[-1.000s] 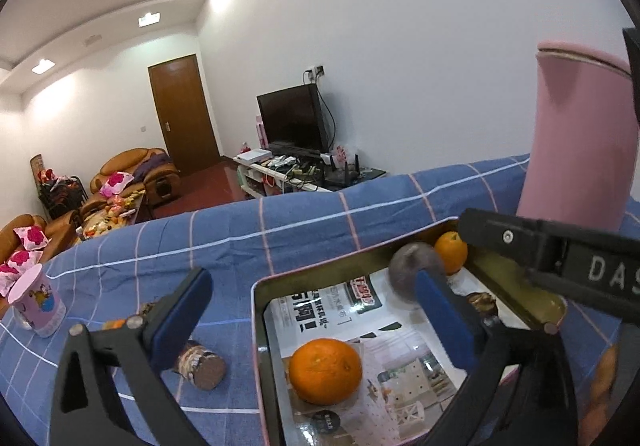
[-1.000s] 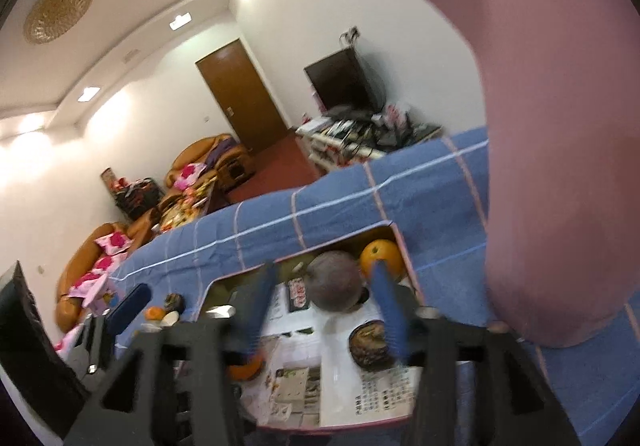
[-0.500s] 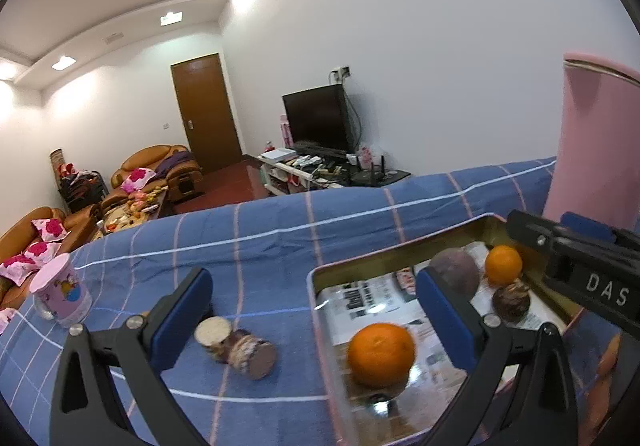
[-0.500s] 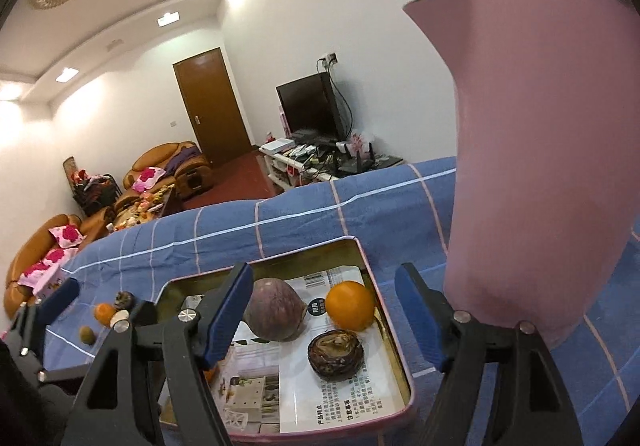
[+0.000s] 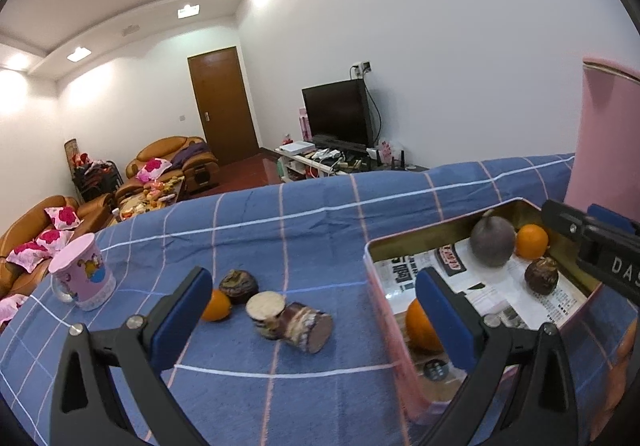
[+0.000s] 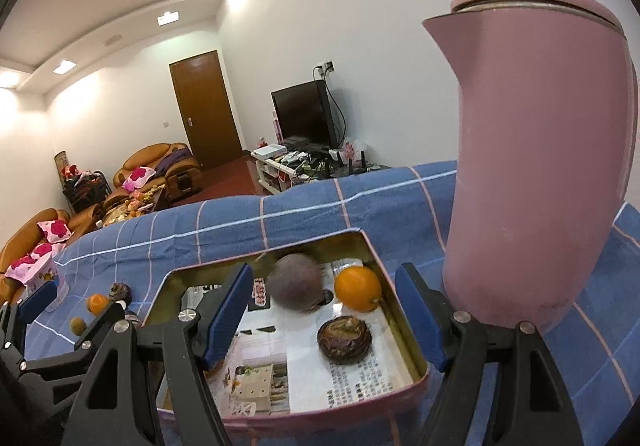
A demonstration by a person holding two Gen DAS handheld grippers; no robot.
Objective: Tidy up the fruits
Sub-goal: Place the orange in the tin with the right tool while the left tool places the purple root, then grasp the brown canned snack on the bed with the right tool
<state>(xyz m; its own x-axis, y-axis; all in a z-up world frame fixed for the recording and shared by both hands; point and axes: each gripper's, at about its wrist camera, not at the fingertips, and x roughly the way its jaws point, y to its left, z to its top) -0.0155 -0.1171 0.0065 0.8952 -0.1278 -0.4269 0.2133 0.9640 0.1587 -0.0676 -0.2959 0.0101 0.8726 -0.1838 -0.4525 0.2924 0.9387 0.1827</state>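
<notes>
My left gripper [image 5: 312, 280] is open above the blue checked cloth. Beyond its fingers lie a small orange [image 5: 216, 304], a dark brown fruit [image 5: 239, 286] and two cut cylinder pieces [image 5: 294, 320]. To the right stands the paper-lined tin tray [image 5: 416, 242], holding an orange [image 5: 420, 324], a purple round fruit [image 5: 492, 242], a second orange [image 5: 531, 241] and a brown fruit [image 5: 541, 276]. My right gripper [image 6: 324, 278] is open over the tray [image 6: 192, 278], nothing between its jaws. Past them sit the purple fruit [image 6: 296, 282], orange [image 6: 357, 288] and brown fruit [image 6: 345, 338].
A tall pink kettle [image 6: 536, 174] stands close to the tray's right side. A pink mug [image 5: 82, 272] sits at the far left of the cloth. A small greenish fruit [image 6: 78, 325] lies left of the tray. The table's far edge drops to a living room.
The left gripper swung left, so the tray slid to the right of its view and the loose fruits came in front of its fingers. The right gripper's jaws widened and it levelled out over the tray.
</notes>
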